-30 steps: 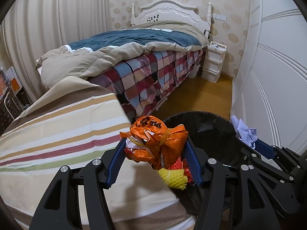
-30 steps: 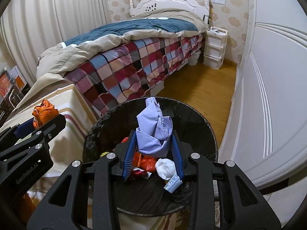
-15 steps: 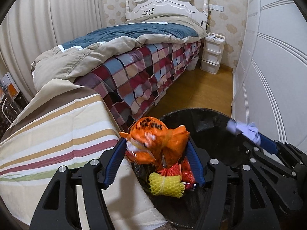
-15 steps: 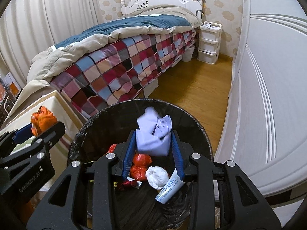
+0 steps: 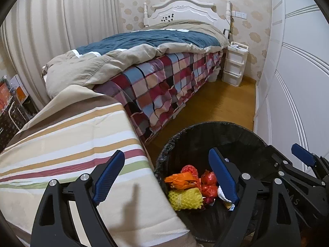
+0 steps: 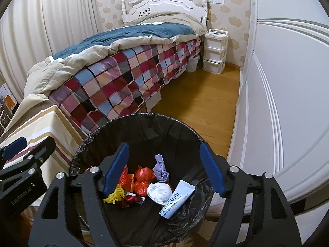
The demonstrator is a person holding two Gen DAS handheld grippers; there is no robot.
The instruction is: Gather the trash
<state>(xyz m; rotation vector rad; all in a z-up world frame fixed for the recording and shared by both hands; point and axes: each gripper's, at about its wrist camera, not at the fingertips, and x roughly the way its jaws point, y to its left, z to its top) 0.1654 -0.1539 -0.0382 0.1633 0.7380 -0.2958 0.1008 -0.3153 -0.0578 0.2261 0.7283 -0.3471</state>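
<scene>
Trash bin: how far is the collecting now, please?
Done: the orange wrapper and purple paper lie inside the trash bin, among the other scraps. In hand: nothing; the left gripper and right gripper hang over the bin, jaws open. Left: no loose trash shows on the striped cloth or floor.

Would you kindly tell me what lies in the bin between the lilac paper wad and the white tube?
A crumpled white tissue ball lies between the lilac paper wad and the white tube, as the right wrist view shows.
</scene>
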